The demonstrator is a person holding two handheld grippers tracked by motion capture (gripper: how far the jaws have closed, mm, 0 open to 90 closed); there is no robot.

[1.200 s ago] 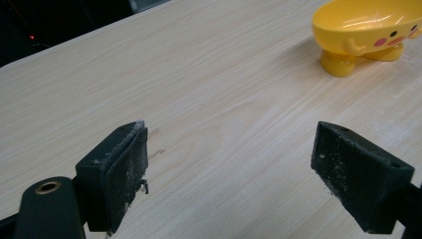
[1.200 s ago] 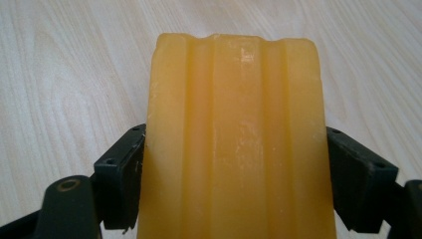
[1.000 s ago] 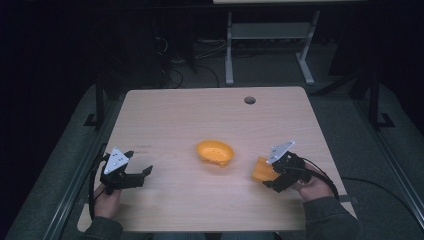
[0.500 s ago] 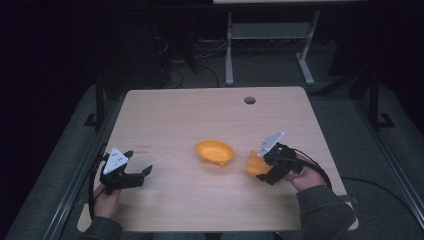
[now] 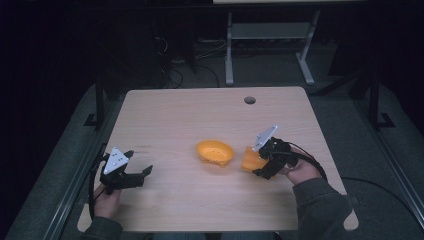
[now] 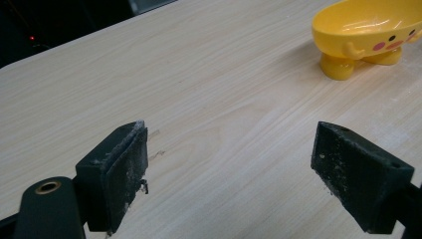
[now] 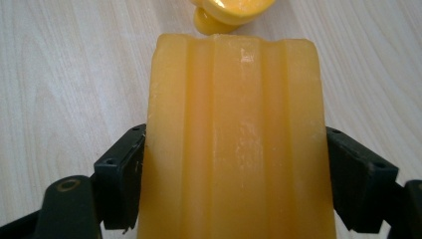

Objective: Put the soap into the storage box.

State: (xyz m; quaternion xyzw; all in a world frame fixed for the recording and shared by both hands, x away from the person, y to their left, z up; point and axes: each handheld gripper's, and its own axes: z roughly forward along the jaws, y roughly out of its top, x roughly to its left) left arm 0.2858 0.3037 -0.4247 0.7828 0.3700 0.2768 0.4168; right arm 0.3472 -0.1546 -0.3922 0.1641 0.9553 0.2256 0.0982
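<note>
A yellow duck-faced soap dish (image 5: 215, 152) stands near the middle of the wooden table (image 5: 210, 115); it also appears at the top right of the left gripper view as the dish (image 6: 368, 35). My right gripper (image 5: 256, 162) is shut on an orange ribbed soap bar (image 5: 250, 160), held just right of the dish and lifted off the table. In the right gripper view the soap bar (image 7: 239, 144) sits between both jaws, with the dish's foot (image 7: 219, 15) just beyond it. My left gripper (image 5: 137, 175) rests open near the table's front left, jaws wide apart and nothing between them (image 6: 229, 174).
A round cable hole (image 5: 249, 100) is in the table's far right part. Beyond the table's back edge stands a white metal frame (image 5: 270, 35) on a dark floor with cables.
My right gripper has carried the soap bar left and upward toward the dish, and tilted it. The left gripper has stayed put.
</note>
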